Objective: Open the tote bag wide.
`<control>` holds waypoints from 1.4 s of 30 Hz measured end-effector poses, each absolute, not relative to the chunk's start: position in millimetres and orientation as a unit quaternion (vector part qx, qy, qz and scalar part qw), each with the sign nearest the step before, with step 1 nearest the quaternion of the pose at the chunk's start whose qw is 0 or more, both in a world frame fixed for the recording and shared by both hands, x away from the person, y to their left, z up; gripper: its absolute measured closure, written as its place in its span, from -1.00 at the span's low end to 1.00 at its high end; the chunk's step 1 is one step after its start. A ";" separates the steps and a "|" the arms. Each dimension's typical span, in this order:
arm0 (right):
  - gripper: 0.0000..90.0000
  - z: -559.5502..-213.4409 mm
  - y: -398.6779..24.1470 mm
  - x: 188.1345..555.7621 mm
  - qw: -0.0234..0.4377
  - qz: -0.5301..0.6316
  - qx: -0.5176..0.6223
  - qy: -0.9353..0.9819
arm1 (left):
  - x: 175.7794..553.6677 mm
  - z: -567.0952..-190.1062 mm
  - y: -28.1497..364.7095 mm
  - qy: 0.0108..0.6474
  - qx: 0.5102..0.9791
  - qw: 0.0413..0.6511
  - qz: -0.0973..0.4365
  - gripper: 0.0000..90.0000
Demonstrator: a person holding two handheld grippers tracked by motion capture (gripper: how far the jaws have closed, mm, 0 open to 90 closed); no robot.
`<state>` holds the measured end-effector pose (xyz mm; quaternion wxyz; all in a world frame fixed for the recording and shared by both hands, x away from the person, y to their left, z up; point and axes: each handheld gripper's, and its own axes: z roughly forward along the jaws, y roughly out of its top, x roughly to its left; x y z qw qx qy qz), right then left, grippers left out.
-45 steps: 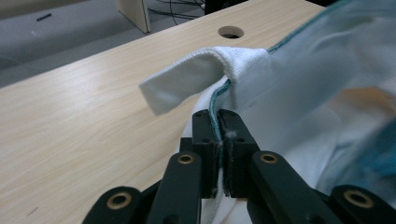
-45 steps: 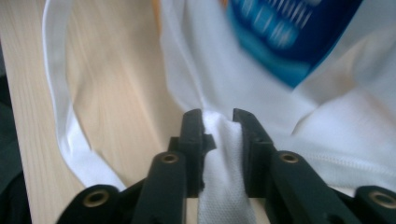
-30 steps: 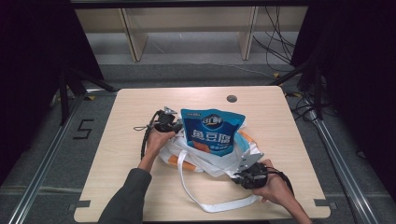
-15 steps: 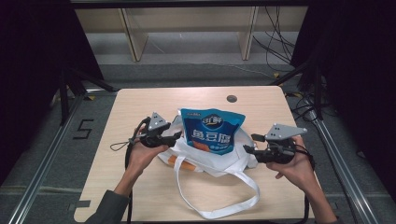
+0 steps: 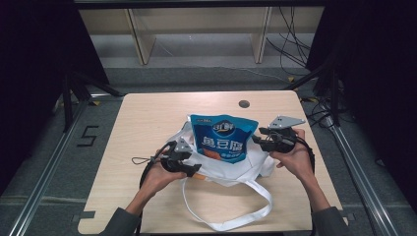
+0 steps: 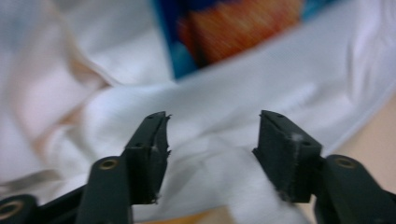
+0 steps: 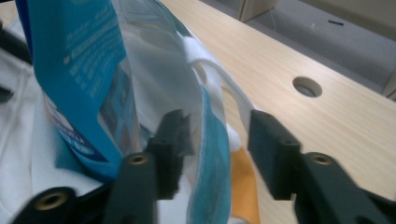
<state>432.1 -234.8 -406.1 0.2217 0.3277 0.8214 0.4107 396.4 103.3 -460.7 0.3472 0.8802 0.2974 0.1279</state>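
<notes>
A blue snack packet (image 5: 223, 140) stands up out of a white tote bag (image 5: 246, 169) in the middle of the table, and the bag's strap (image 5: 231, 223) loops toward the near edge. My left gripper (image 5: 195, 169) is at the bag's near left side. Its jaws have opened within the last second, and white cloth (image 6: 210, 140) now lies loose between and behind them (image 6: 212, 126). My right gripper (image 5: 256, 140) is at the packet's right edge. Its jaws (image 7: 215, 130) have just been closing, with the packet's thin edge (image 7: 212, 154) between them, not pressed.
An orange packet (image 7: 243, 186) lies low in the tote by the right jaws. A round hole (image 5: 244, 104) sits near the table's far edge. Bare wood (image 5: 147, 118) lies to the left and behind the bag. A wooden shelf (image 5: 196, 29) stands beyond the table.
The left gripper came from the packet's upper left corner toward the near left of the tote. The right gripper rose from the tote's near right corner to the packet's right edge. Both now stand wider.
</notes>
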 end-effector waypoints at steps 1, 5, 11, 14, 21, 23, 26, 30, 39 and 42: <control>0.49 -405.6 -234.1 434.5 0.228 0.410 0.317 0.824 | 393.5 -462.7 102.1 0.291 0.884 0.343 0.126 0.01; 0.94 -406.6 -229.8 440.1 0.237 0.399 0.301 0.833 | 383.2 -471.9 96.5 0.241 0.910 0.312 0.128 0.70; 0.98 -414.5 -242.9 468.5 0.293 0.371 0.344 0.811 | 377.9 -491.8 89.8 0.215 0.923 0.287 0.138 0.90; 0.98 -451.0 -249.3 484.9 0.280 0.314 0.368 0.829 | 377.9 -494.8 89.9 0.211 0.926 0.279 0.140 0.90; 0.98 -497.4 -251.5 493.8 0.224 0.289 0.391 0.845 | 377.8 -495.7 92.2 0.223 0.918 0.296 0.139 0.82; 0.85 -494.4 -250.3 491.6 0.228 0.288 0.392 0.843 | 379.0 -491.1 95.3 0.226 0.916 0.297 0.147 0.62; 0.49 -468.2 -258.0 480.4 0.239 0.305 0.403 0.829 | 377.3 -471.7 101.9 0.231 0.903 0.331 0.148 0.30; 0.26 -432.0 -266.1 453.8 0.199 0.393 0.389 0.809 | 378.7 -443.0 112.6 0.240 0.885 0.363 0.163 0.03; 0.06 -424.1 -231.5 408.8 0.116 0.404 0.293 0.859 | 409.8 -412.4 144.2 0.299 0.837 0.382 0.254 -0.11; 0.05 -420.2 -224.2 398.2 0.099 0.402 0.290 0.863 | 420.5 -415.9 144.1 0.308 0.833 0.388 0.247 -0.10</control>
